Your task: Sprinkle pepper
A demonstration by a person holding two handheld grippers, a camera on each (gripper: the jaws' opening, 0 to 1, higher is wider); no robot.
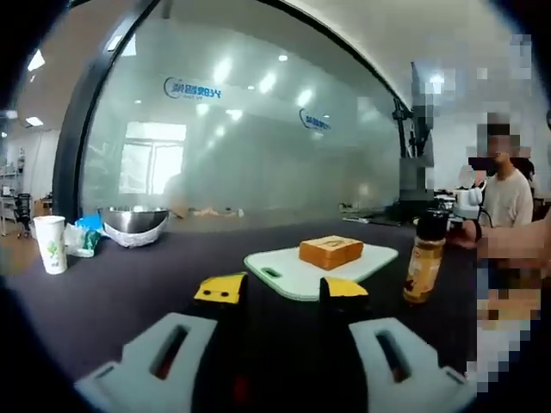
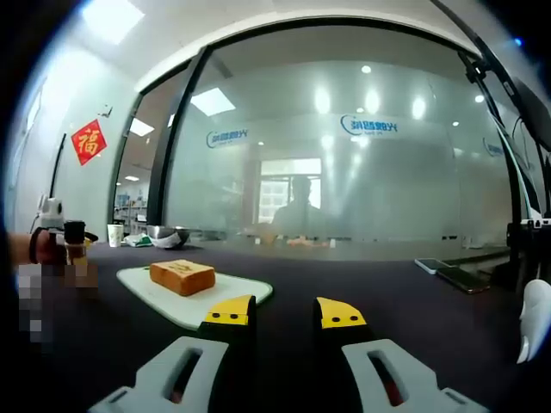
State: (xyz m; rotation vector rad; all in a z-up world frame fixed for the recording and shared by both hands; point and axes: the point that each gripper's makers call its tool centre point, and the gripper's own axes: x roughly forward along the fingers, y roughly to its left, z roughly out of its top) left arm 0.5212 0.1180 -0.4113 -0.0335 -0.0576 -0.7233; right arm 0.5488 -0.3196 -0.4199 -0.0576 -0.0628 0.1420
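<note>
The pepper bottle (image 1: 425, 260), amber with a black cap, stands upright on the dark table (image 1: 129, 292), right of a white cutting board (image 1: 297, 277). A square slice of toast (image 1: 331, 251) lies on that board. My left gripper (image 1: 282, 291) hovers low in front of the board, open, with nothing between its yellow tips. In the right gripper view the bottle (image 2: 76, 247) is far left, and the toast (image 2: 182, 276) lies on the board (image 2: 243, 291). My right gripper (image 2: 286, 311) is open and empty, right of the board.
A person's hand (image 1: 515, 241) is close to the bottle's cap; whether it touches is unclear. A metal bowl (image 1: 134, 225), a paper cup (image 1: 51, 244) and a bag (image 1: 86, 237) stand at the far left. A phone (image 2: 448, 272) lies on the table. A glass wall runs behind.
</note>
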